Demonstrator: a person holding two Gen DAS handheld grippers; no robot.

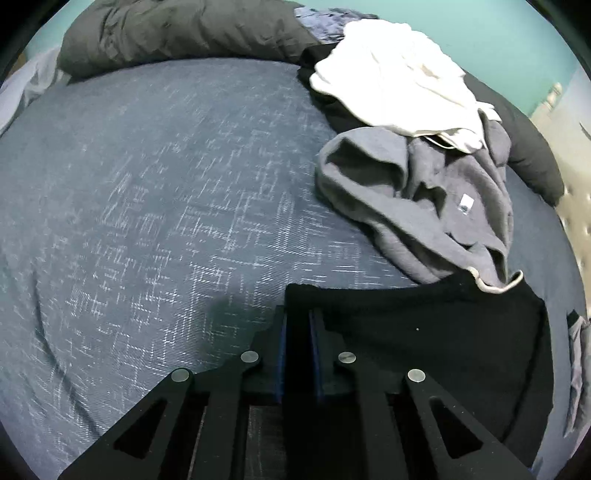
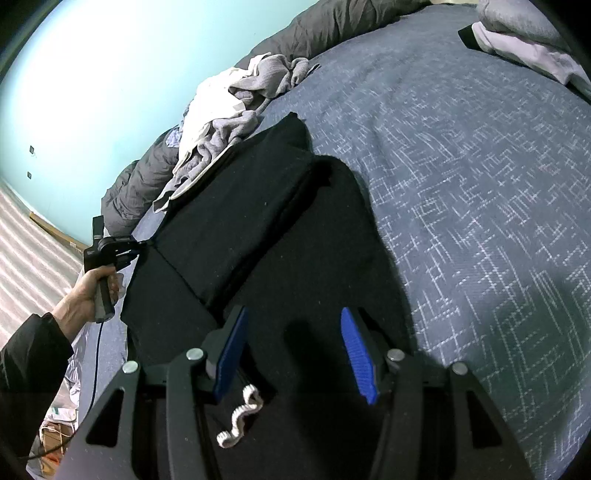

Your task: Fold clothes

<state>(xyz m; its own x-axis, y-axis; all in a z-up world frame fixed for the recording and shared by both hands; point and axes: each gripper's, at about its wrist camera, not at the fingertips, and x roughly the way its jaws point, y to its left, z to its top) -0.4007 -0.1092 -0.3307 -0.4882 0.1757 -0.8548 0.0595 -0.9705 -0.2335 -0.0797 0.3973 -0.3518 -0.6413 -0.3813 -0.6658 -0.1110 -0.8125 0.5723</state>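
The left claw (image 1: 297, 325) is seen closed on the corner of a black garment (image 1: 424, 332), a fold of the dark cloth being pinched between its blue-lined fingers (image 1: 281, 343). In the right wrist view the same left claw (image 2: 142, 244) is found at the far edge of the garment (image 2: 236, 214), held by a hand (image 2: 86, 295) that emerges from a dark sleeve (image 2: 29, 362). The right claw (image 2: 295, 350) is held apart over the near part of the black garment, its blue pads (image 2: 356, 354) standing clear of each other with nothing clamped between them; a white drawstring (image 2: 240, 417) lies on the cloth just below. The garment is spread on a bed covered by a blue patterned bedspread (image 1: 147, 203), partly folded over itself. Beside it, a rumpled grey hoodie (image 1: 424, 199) is heaped, with a white garment (image 1: 399, 88) lying on top of it. A dark grey duvet (image 1: 177, 33) is bunched along the far edge of the bed, against a pale turquoise wall (image 2: 92, 74).
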